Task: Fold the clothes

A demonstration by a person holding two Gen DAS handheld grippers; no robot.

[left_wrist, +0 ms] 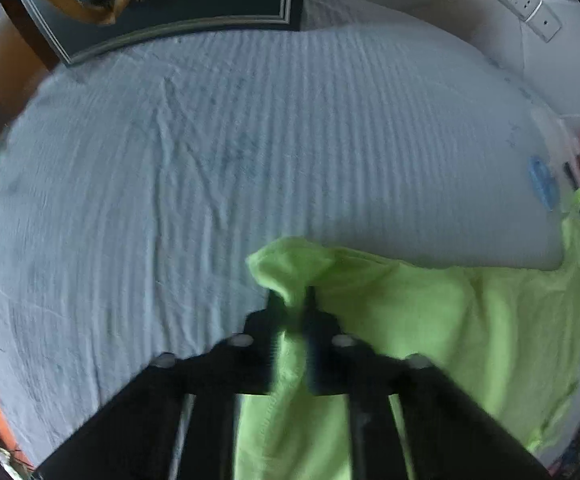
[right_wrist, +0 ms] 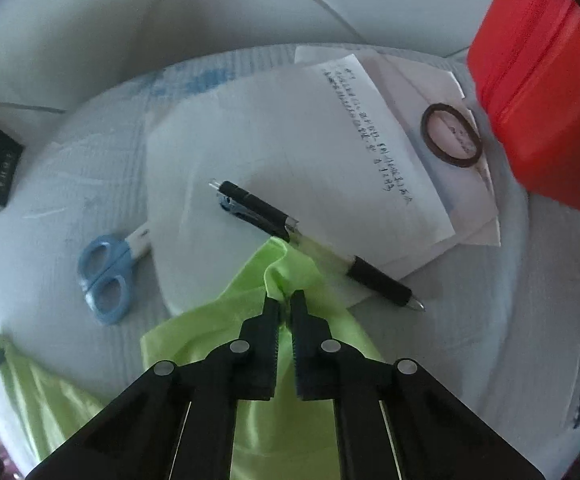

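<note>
A lime-green garment (left_wrist: 430, 320) hangs stretched between both grippers above a light blue sheet (left_wrist: 209, 160). My left gripper (left_wrist: 293, 300) is shut on one bunched corner of it. The cloth runs right toward the far corner. My right gripper (right_wrist: 285, 300) is shut on the other corner of the green garment (right_wrist: 290, 268), just above a black pen (right_wrist: 314, 240) and white papers (right_wrist: 290, 140). The lower part of the garment drops out of sight below both grippers.
Blue-handled scissors (right_wrist: 105, 280) lie left of the papers and show in the left wrist view (left_wrist: 542, 184). A red container (right_wrist: 542, 80) stands at the right, with a dark ring (right_wrist: 452, 136) on the papers beside it. A dark box (left_wrist: 161, 4) sits at the sheet's far edge.
</note>
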